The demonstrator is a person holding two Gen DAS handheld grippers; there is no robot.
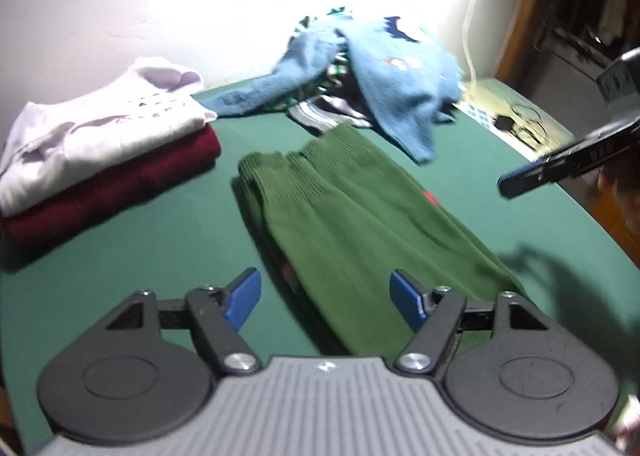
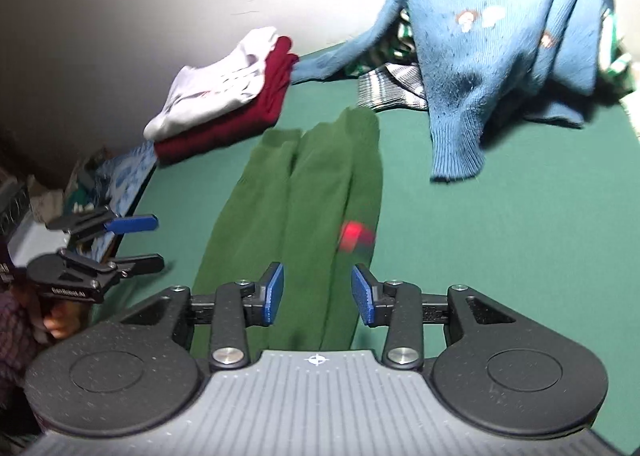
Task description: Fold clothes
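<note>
A green sweater (image 1: 340, 216) (image 2: 304, 192), folded into a long strip, lies flat in the middle of the green table (image 1: 160, 248). It has a small red patch (image 2: 354, 236). My left gripper (image 1: 326, 296) hovers over the strip's near end, open, with its blue pads clear of the cloth. My right gripper (image 2: 319, 294) hangs above the strip, also open with nothing pinched. In the right wrist view the left gripper (image 2: 144, 242) shows at the left table edge, held by a hand. One finger (image 1: 516, 181) of the right gripper enters the left wrist view from the right.
A folded white garment (image 1: 100, 128) rests on a folded maroon one (image 1: 120, 184) at the back left. A loose blue knit sweater (image 1: 400, 76) (image 2: 500, 56) drapes over a pile of striped clothes at the back. A wall runs behind the table.
</note>
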